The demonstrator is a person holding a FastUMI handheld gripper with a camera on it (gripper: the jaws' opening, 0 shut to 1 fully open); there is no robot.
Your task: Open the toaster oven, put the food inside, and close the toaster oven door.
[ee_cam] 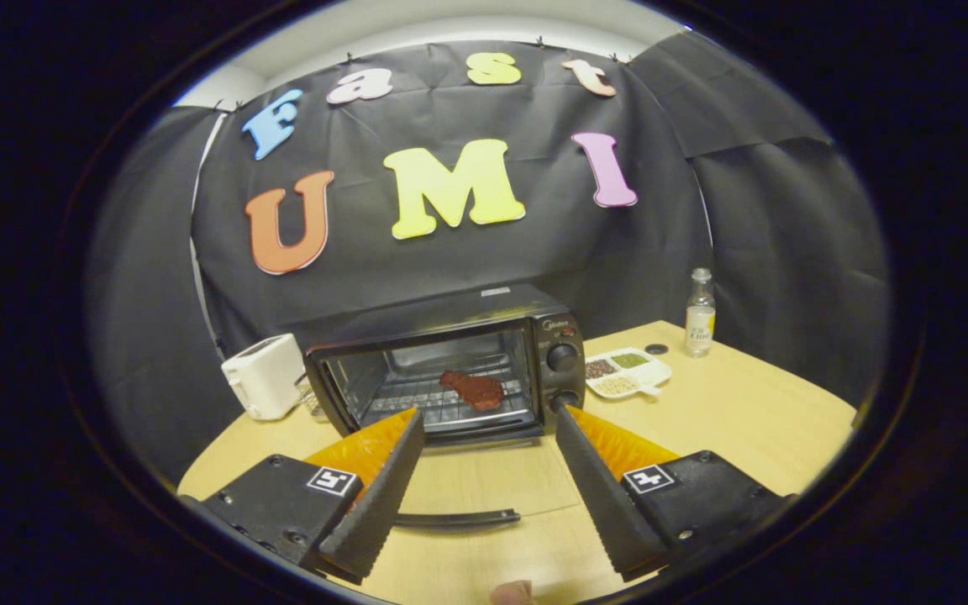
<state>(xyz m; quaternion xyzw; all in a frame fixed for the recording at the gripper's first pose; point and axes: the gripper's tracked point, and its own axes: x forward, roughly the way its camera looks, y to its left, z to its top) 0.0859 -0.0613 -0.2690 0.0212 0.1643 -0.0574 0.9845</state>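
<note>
The black toaster oven stands on the wooden table, just beyond my fingertips. Its glass door hangs fully down toward me, and the dark handle lies between my two fingers. Inside, a reddish-brown piece of food rests on the wire rack. My gripper is open, its fingers spread wide over the lowered door with nothing held between them. The oven's control knobs are on its right side.
A white toaster stands left of the oven. To its right are a white divided dish of spices, a small dark cap and a clear bottle. Bare tabletop stretches to the right. A fingertip shows below the fingers.
</note>
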